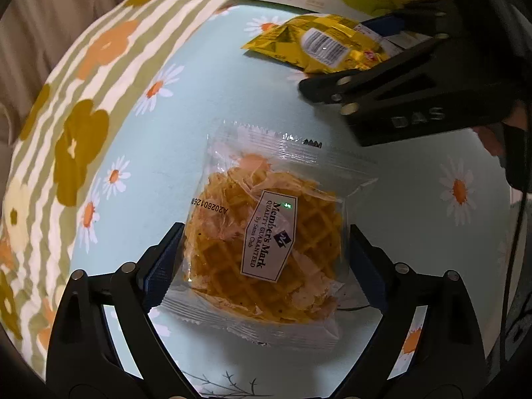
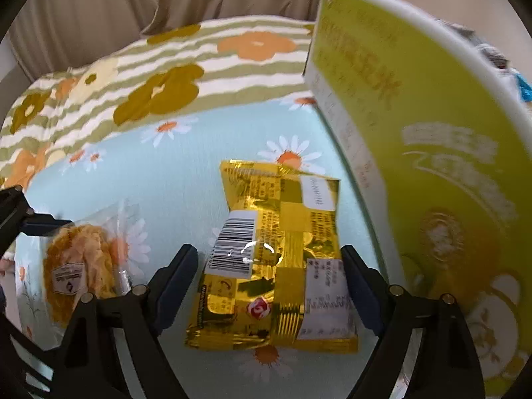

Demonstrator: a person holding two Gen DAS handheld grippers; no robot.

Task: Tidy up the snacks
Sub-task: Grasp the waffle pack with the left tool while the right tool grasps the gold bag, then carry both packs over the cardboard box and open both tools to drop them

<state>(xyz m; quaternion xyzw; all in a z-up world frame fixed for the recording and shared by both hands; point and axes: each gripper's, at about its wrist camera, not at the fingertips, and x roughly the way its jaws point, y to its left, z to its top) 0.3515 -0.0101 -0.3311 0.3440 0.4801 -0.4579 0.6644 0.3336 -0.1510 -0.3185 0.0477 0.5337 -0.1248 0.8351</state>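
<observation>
Each spread tool straddles its own packet: the left tool [image 1: 262, 266] brackets the waffle-crisp packet [image 1: 266, 249], the right tool [image 2: 269, 286] the gold foil packet [image 2: 276, 266], lengthwise ahead.

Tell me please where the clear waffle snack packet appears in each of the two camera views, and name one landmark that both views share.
Left wrist view: the waffle packet lies at bottom centre, between the open left gripper fingers.
Right wrist view: the waffle packet lies at the lower left edge, beside the left gripper's fingers.
Shared landmark: the gold foil packet, lying on the daisy cloth near the green box.
</observation>
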